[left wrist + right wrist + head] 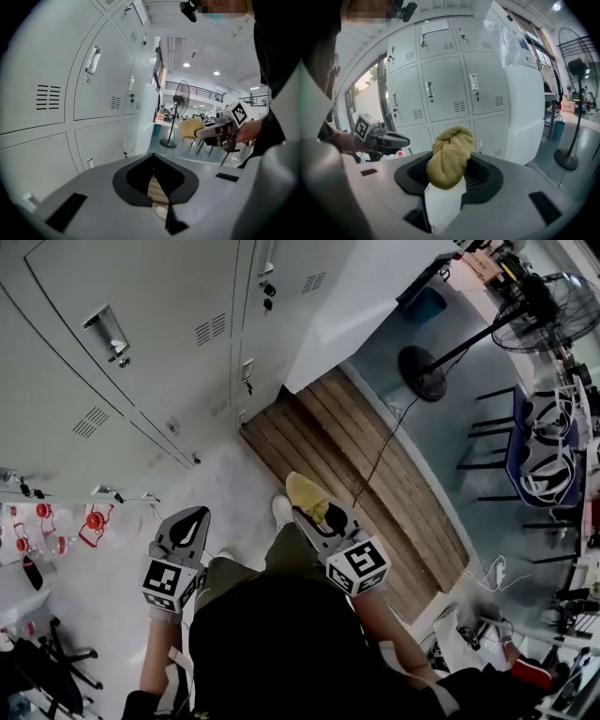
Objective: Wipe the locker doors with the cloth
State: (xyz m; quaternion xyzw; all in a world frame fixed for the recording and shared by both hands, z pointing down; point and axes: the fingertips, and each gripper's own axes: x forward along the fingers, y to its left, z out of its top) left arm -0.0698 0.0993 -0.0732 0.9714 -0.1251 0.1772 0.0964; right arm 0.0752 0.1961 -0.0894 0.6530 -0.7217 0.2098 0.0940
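Grey locker doors (141,296) with handles and vent slots fill the upper left of the head view. A bunched yellow cloth (307,495) sticks out of my right gripper (317,512), which is shut on it and held low, away from the lockers. In the right gripper view the cloth (450,157) bulges between the jaws of the right gripper (452,140), with the lockers (445,89) straight ahead. My left gripper (192,521) is shut on nothing, apart from the doors. Its tips (153,155) meet, with the lockers (98,93) to its left. Cloth (190,127) and right gripper (206,131) show at the right.
A strip of wooden floor (375,474) runs along the locker base. A standing fan (422,371) with a trailing cable is beyond it, and dark chairs (544,446) at the right. Red-capped bottles (56,526) lie at the left. A white pillar (366,296) ends the locker row.
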